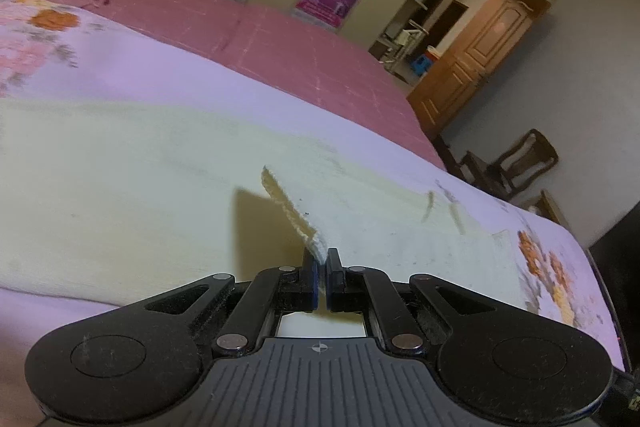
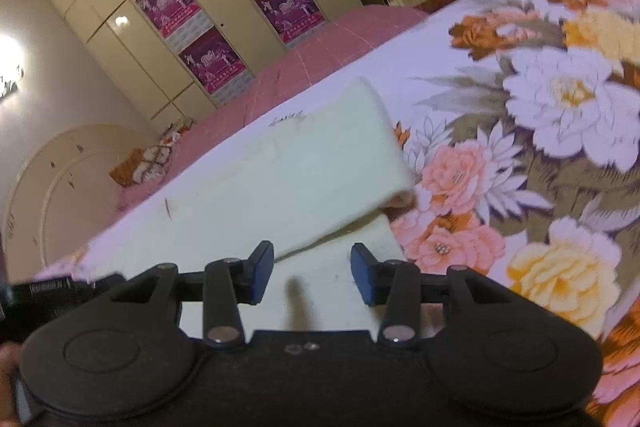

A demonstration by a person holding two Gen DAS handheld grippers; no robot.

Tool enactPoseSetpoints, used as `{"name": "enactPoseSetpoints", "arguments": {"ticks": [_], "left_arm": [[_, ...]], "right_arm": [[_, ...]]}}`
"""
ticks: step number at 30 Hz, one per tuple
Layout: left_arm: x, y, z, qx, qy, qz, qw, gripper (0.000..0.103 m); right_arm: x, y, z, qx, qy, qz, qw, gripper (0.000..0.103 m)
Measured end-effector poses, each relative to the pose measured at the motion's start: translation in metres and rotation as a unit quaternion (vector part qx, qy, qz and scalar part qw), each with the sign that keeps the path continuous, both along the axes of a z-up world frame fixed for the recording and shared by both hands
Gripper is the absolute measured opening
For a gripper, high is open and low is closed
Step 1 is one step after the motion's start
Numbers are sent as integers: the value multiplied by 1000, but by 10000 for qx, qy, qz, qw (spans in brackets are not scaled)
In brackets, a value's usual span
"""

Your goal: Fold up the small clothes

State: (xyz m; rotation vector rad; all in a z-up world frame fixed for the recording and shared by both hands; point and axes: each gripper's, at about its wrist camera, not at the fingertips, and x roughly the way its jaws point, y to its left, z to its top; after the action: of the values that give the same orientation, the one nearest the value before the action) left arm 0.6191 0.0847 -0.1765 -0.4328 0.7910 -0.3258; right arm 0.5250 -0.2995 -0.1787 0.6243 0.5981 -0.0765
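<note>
The cream garment [image 1: 140, 155] lay flat on the floral bedsheet [image 2: 540, 115], one portion already doubled over. The left gripper [image 1: 322, 261] was clamped on a lifted knit edge [image 1: 288, 207]. The right gripper [image 2: 312, 269] hovered over the cloth with jaws wide, holding nothing. To fold cleanly, the pinched edge should be carried low and taut, aligned with the opposite hem, then released once it lay flat.
</note>
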Motion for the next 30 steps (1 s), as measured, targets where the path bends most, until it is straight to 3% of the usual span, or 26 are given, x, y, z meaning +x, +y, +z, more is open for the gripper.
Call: {"name": "enactPoseSetpoints", "arguments": {"ticks": [11,14,15,16,22,25,26,28,29,30], "left_arm": [[-7,31,-21,35,134,69,9999,4],[-7,27,-28,40,188,70,9998,4],[-8,27,-30,21,198,87,9998,4],[-8,28,-32,2,206,110,9997,4],[-12,31,-39,-83,210,223,9995,4],[-20,36,-36,-54,260,505,9984,5],[-27,39,-32,30,217,654,9976,9],[-49,53,-21,587,-77,1140,9917,18],[-58,63,-19,818,-81,1408,9866,39],[-68,80,-19,849,-62,1649,9826,49]], "right_arm": [[16,-33,-13,889,-64,-500,9948,41],[24,-39,-19,884,21,-557,9945,24],[27,-41,-20,829,70,-578,9949,7],[27,-42,-21,780,96,-602,9951,4],[27,-41,-24,614,125,-552,9965,4],[27,-39,-24,593,153,-552,9966,3],[27,-38,-23,596,168,-535,9966,3],[24,-39,-19,619,180,-507,9966,11],[21,-39,-17,567,171,-491,9970,12],[21,-38,-14,515,163,-467,9974,16]]}}
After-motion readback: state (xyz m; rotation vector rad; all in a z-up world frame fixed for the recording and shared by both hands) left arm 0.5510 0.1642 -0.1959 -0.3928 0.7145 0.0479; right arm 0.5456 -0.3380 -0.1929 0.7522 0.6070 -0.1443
